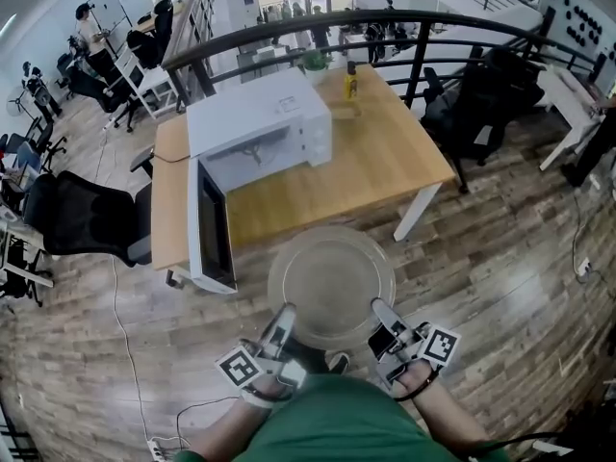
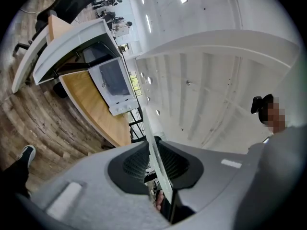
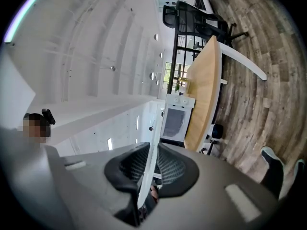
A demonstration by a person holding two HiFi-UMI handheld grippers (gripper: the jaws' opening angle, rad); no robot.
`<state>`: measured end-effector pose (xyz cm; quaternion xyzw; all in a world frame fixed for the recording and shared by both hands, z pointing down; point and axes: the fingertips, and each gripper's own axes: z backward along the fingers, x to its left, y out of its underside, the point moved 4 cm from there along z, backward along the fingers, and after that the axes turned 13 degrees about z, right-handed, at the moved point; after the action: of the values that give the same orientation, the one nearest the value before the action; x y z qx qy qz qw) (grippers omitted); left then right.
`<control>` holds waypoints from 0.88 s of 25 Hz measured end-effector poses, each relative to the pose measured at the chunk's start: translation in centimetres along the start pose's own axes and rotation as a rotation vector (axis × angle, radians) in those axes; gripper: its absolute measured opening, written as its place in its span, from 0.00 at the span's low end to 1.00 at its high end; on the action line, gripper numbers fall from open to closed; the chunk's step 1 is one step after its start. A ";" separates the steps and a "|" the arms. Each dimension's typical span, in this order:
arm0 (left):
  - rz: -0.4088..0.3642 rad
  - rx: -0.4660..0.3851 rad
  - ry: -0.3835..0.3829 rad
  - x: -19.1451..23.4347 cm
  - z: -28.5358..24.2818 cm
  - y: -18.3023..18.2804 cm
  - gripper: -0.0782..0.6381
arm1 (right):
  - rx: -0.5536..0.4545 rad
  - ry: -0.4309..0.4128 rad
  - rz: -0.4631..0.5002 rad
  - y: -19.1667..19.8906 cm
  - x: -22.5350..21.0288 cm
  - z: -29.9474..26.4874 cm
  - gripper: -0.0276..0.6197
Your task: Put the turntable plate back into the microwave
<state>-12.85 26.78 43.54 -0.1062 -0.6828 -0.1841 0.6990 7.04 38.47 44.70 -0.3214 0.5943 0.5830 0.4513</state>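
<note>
The round clear glass turntable plate [image 1: 330,279] hangs level over the wood floor, just short of the table's near edge. My left gripper [image 1: 285,318] is shut on its near-left rim and my right gripper [image 1: 382,312] on its near-right rim. In the left gripper view the plate [image 2: 152,140] runs edge-on between the dark pads [image 2: 130,163]; the right gripper view shows the same, with the plate [image 3: 152,143] pinched between that gripper's pads [image 3: 173,169]. The white microwave [image 1: 260,123] stands on the wooden table [image 1: 385,166], its door [image 1: 212,229] swung open toward me and a small hub visible in the cavity.
A yellow bottle [image 1: 350,82] and a green object [image 1: 314,61] stand at the table's far edge. Black office chairs sit to the left [image 1: 82,218] and far right [image 1: 481,99]. A dark railing [image 1: 385,22] runs behind the table. A cable [image 1: 125,345] trails over the floor at left.
</note>
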 end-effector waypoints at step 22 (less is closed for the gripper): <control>0.042 -0.033 0.026 3.3 -12.4 -10.7 0.21 | 0.038 0.036 0.009 -8.1 -5.7 -14.1 0.12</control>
<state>-5.84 11.68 45.13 -0.1295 -0.6682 -0.1821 0.7096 14.35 22.89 45.38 -0.3204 0.6148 0.5676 0.4441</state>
